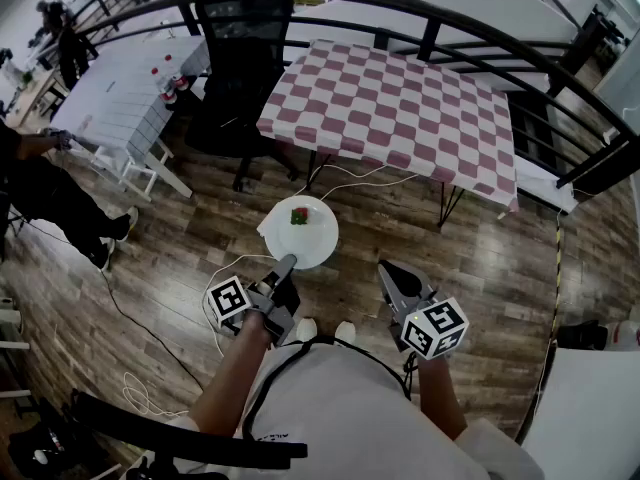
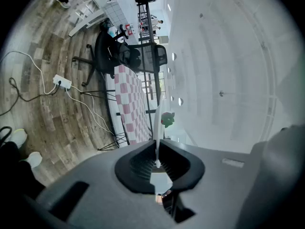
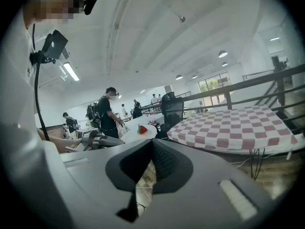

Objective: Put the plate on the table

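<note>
White plate edge-on between left jaws

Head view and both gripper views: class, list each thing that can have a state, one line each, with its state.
plate: gripped at its near rim, level, above the floor, not yet on the table
strawberry: sitting on the plate
left gripper: fingers shut on the plate's rim
right gripper: fingers shut, empty
table: covered by a checked cloth

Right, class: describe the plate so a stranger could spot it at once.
Find the red-and-white checked table. Just before it, over the wooden floor, the left gripper grips a round white plate by its rim. Only it carries a small red-and-green piece.
</note>
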`<action>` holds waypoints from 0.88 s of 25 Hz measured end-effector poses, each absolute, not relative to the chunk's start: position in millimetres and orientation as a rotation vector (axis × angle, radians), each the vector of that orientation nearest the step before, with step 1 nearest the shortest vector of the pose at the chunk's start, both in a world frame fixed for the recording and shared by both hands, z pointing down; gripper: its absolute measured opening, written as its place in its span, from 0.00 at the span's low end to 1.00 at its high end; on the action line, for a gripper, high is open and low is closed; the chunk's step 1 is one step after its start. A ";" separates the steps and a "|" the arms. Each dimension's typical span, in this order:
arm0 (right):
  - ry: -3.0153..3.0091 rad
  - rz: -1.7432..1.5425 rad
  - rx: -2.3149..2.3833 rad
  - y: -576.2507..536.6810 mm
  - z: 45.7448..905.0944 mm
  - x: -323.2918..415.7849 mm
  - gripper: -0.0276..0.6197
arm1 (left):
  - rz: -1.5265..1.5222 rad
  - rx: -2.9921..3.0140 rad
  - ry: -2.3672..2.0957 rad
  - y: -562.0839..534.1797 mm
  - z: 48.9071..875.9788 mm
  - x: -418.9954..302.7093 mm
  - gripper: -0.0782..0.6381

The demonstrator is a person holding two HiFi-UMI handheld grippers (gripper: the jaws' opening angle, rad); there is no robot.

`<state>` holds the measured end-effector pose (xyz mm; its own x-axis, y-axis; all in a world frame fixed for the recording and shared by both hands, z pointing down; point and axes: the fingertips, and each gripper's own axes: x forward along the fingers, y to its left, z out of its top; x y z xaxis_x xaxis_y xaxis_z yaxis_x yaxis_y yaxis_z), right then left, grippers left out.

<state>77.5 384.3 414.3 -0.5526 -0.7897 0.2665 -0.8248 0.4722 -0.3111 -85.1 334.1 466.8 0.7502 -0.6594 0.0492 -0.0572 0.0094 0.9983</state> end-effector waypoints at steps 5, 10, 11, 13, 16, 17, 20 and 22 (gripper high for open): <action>-2.619 0.604 1.447 386.4 411.6 67.5 0.05 | -0.516 1.523 -0.615 336.3 464.4 -95.7 0.14; -2.617 0.651 1.444 389.4 415.6 61.5 0.05 | -0.503 1.514 -0.638 337.9 471.2 -106.1 0.14; -2.622 0.664 1.438 390.6 416.3 59.2 0.06 | -0.507 1.512 -0.635 338.0 470.2 -106.8 0.14; -2.629 0.681 1.436 393.3 417.2 55.3 0.06 | -0.507 1.505 -0.634 338.7 471.1 -109.0 0.14; -2.627 0.688 1.445 395.7 418.7 52.3 0.06 | -0.505 1.496 -0.636 339.2 474.9 -112.4 0.14; -2.626 0.691 1.448 396.4 419.5 51.5 0.06 | -0.504 1.493 -0.638 339.5 476.7 -113.5 0.14; -2.612 0.701 1.458 398.0 421.6 49.1 0.06 | -0.480 1.457 -0.667 342.1 488.4 -120.6 0.15; -2.603 0.702 1.464 398.0 421.5 46.6 0.06 | -0.477 1.442 -0.672 342.1 491.7 -124.6 0.15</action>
<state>46.6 398.0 421.5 -0.5423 -0.7919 0.2808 -0.8257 0.4403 -0.3527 -124.6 342.1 491.7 0.7318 -0.6689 0.1310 -0.0965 0.0886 0.9914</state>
